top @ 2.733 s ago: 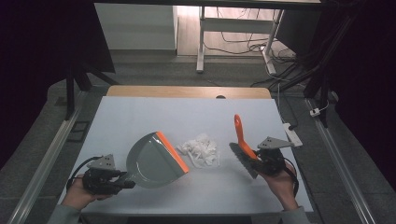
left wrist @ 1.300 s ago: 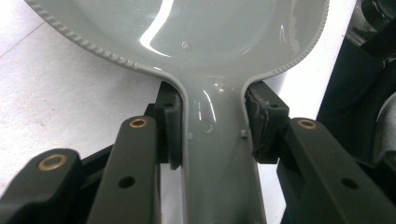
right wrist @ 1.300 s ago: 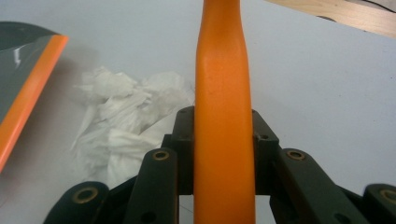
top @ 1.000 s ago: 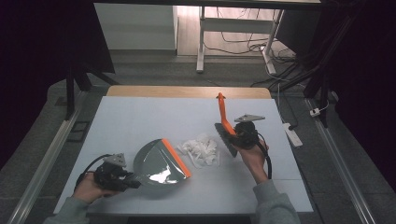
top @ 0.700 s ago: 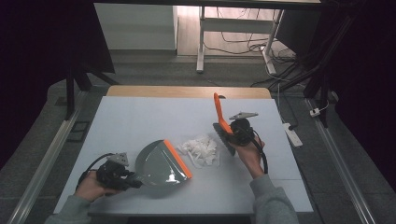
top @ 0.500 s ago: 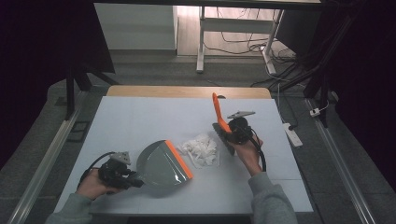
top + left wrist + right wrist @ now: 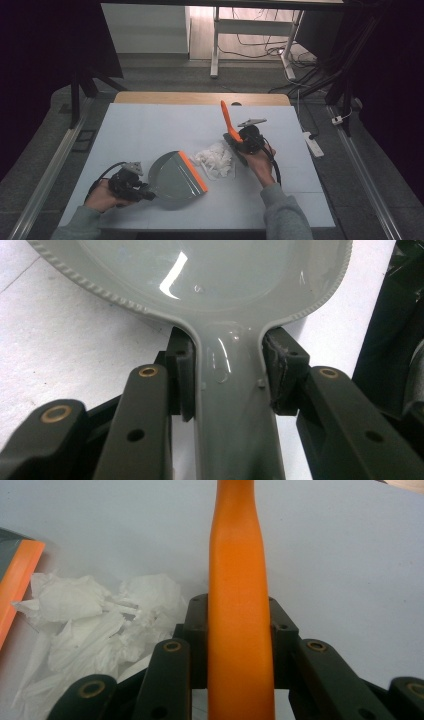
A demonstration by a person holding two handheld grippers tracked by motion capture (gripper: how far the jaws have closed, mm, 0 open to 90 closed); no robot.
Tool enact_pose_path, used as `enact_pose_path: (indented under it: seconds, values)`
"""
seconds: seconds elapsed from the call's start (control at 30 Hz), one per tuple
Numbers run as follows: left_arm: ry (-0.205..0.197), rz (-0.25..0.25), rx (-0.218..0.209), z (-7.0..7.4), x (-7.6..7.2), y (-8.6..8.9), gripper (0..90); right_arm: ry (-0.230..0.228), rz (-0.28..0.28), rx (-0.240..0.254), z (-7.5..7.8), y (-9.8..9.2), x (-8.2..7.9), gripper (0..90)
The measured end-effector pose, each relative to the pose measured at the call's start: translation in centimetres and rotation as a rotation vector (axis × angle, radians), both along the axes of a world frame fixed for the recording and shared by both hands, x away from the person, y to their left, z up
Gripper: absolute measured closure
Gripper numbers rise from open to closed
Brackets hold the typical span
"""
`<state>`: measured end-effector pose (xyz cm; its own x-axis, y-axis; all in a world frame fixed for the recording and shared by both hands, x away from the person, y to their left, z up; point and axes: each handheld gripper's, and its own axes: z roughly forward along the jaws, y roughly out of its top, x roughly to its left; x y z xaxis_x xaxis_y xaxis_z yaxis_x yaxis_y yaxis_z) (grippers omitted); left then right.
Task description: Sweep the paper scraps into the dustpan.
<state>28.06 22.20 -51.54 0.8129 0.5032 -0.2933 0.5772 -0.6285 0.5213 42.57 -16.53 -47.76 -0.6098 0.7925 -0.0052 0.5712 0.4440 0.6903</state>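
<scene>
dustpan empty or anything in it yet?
Empty. The dustpan shows bare grey inside in the high view; the white paper scraps lie on the table beside its orange lip.

No readable text, labels, brands, numbers or signs on anything in these views.

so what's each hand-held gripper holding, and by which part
The left hand-held gripper is clamped on the grey dustpan by its handle, just behind the pan. The right hand-held gripper grips the brush by its orange handle.
</scene>
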Motion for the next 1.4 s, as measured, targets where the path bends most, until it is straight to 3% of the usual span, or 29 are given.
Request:
enact_pose_path:
  seconds: [0.43, 0.83, 1.0, 1.27, 1.4]
  values:
    - [0.026, -0.001, 0.008, -0.4, 0.6, -0.9, 61.5, 0.004, 0.075, -0.039, -0.6, 3.7, -0.4, 70.4]
    - [0.028, -0.004, 0.007, -0.5, 0.8, -1.5, 61.5, 0.001, 0.206, -0.046, -0.8, 7.7, -2.3, 70.4]
    - [0.027, -0.005, 0.008, -0.4, 0.8, -1.6, 61.5, 0.009, 0.271, -0.018, -0.7, 9.6, -3.7, 70.4]
    - [0.026, -0.003, 0.007, -0.5, 0.8, -1.6, 61.5, -0.004, 0.437, -0.003, -0.3, 12.4, -6.3, 70.4]
    - [0.027, -0.001, 0.004, -0.5, 0.7, -1.6, 61.5, -0.058, 0.428, 0.029, 1.2, 12.0, -6.8, 70.4]
